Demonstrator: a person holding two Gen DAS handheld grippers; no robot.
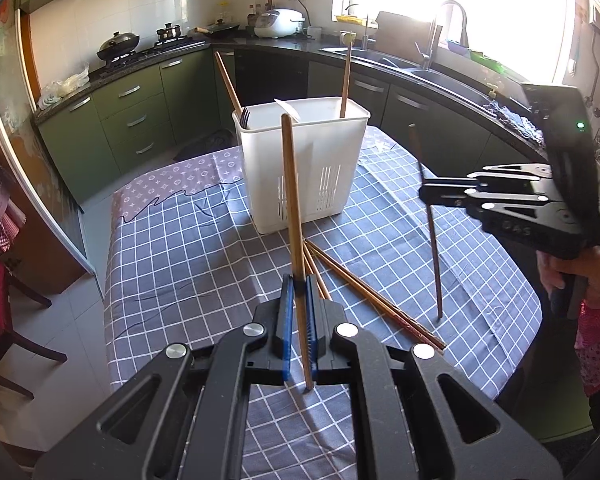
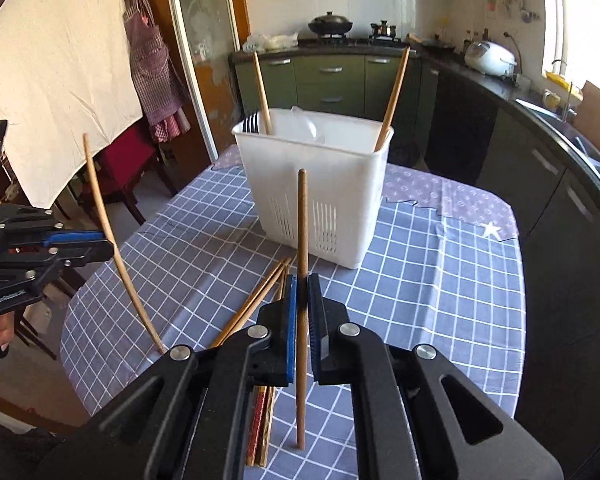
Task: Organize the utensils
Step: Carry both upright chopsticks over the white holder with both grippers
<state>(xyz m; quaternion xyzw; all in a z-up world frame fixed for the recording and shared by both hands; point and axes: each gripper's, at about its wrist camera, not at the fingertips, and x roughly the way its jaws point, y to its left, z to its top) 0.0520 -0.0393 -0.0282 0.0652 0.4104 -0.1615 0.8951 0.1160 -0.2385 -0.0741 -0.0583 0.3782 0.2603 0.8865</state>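
A white utensil holder (image 1: pixel 304 160) (image 2: pixel 320 184) stands on the checked tablecloth, holding two chopsticks, dark forks (image 1: pixel 245 116) and a white spoon. My left gripper (image 1: pixel 299 288) is shut on a wooden chopstick (image 1: pixel 292 200), held upright with its tip near the cloth; it also shows in the right wrist view (image 2: pixel 100 246). My right gripper (image 2: pixel 302 284) is shut on another upright chopstick (image 2: pixel 302 220); in the left wrist view this gripper (image 1: pixel 430 192) holds a dark-looking chopstick (image 1: pixel 432 240). Several loose chopsticks (image 1: pixel 364 296) (image 2: pixel 256 300) lie on the cloth between the grippers.
The table (image 1: pixel 180 248) has its left edge near a tiled floor and dark chairs (image 2: pixel 120 172). Green kitchen cabinets (image 1: pixel 140 112), a stove with pots, a rice cooker (image 1: pixel 278 22) and a sink (image 1: pixel 380 56) line the far counters.
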